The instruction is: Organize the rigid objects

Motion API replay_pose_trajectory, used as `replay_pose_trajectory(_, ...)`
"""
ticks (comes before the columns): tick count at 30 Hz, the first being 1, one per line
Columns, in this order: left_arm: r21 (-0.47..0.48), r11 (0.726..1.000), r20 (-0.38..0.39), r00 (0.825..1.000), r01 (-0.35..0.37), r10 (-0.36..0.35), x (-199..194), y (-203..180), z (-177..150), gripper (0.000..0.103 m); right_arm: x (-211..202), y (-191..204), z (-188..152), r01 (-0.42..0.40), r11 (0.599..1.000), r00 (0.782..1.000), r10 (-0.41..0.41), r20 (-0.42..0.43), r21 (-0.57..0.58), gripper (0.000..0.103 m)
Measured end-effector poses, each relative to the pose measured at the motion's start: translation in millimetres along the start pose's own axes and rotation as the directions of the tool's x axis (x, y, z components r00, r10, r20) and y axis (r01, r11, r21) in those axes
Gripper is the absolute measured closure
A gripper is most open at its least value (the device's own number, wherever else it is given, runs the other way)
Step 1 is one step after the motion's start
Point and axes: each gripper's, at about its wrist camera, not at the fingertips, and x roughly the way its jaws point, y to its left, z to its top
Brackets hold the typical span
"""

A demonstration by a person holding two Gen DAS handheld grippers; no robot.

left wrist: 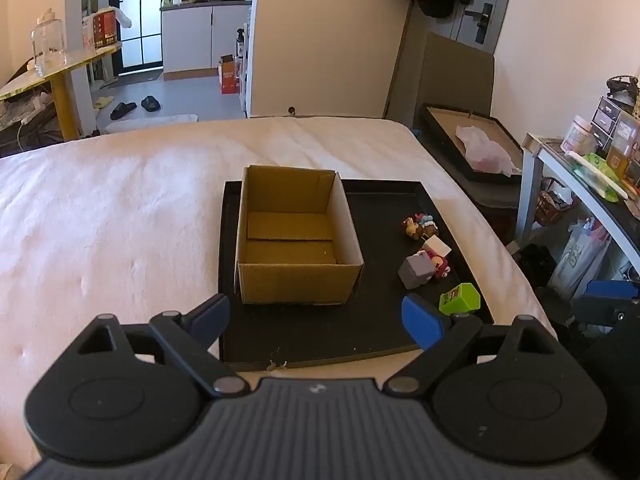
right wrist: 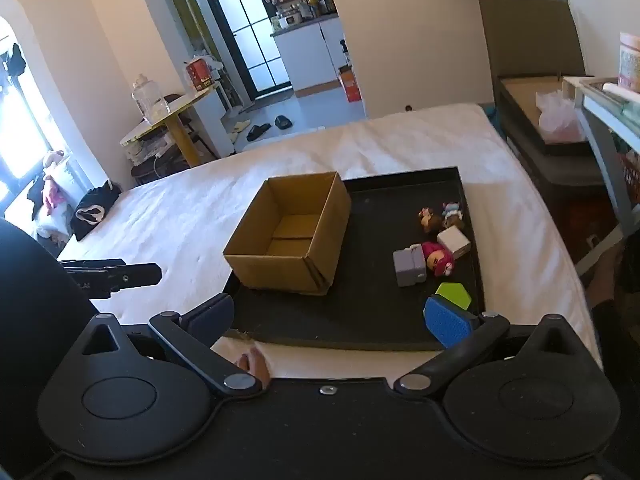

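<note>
1. my left gripper sits at the bottom of the left wrist view, its jaws spread wide with nothing between them; the blue pads hang over the near edge of the black tray.
2. my right gripper fills the bottom of the right wrist view, jaws also wide and empty; its right-hand pad overlaps the near right corner of the tray in the picture.
3. the green block lies nearest on the tray, in the lower right of the left wrist view, just behind my blue pad.
4. beyond it the grey cube rests on the tray, touching a pink-haired figure on its right, and a white cube stands just behind that figure.
5. farther back, right of centre in the frame, a small cluster of figurines stands near the tray's right rim.
6. the cardboard box stands open and upright on the left half of the tray, centre of the frame, with nothing visible inside.
7. the tray lies on a bed with a white cover.
8. in the upper left, past the bed, a yellow table carries a clear jug.
</note>
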Motion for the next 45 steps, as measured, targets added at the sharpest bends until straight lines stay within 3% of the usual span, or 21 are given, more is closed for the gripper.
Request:
replay_pose_trajectory(3,0.003,1.0,0.004,1.0,0.001,-0.001,-3,-1,-1,0.011,-1,9,-5,0.03,0.999,0.999,-0.03,0.011,-0.038,0.0)
replay_pose_trajectory(7,0.009,1.0,0.01,1.0,0.001,-0.001,-9,-3,-4,0.011,1,1,2,0.002,1.0,1.0,-0.002,-0.027,0.012,0.0)
replay_pose_trajectory(15,-0.005,1.0,-0.011,1.0,-0.001,0.001,-1,12,-1,0.011,0,5,2,0.024,1.0,0.999,-0.023,-0.028,0.012,0.0)
replay_pose_trajectory(45,0.015,1.0,-0.001,1.0,-0.021,0.021,0,-1,1,0.011,-8,10,3,0.093,0.995,0.996,-0.093,-0.008,-0.039,0.0)
